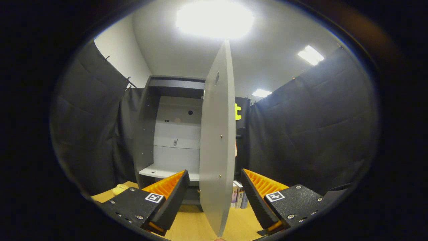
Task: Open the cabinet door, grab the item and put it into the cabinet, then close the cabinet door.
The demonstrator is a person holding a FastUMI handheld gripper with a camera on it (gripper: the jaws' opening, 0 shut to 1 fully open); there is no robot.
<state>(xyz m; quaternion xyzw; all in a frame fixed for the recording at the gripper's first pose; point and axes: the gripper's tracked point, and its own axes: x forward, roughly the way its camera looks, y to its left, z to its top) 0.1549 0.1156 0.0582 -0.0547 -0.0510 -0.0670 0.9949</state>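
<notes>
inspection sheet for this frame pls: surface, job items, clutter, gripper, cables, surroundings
Surface: light wooden tabletop, bare ahead of the fingers.
Job's things: grey cabinet; cabinet door swung open, edge-on between the fingers; white shelf bare; pale yellow item on the table left of the cabinet.
Clutter: books upright behind the door.
Grippers: hand-held gripper open, fingers either side of the door, not pressing it.
Cables: nothing seen.
Surroundings: black cloth walls, ceiling lights.

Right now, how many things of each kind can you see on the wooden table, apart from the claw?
Cabinet, door swung open between the open claw fingers: 1
Books standing beside the cabinet: about 3
Pale yellow item on the table: 1
Total: about 5
</notes>
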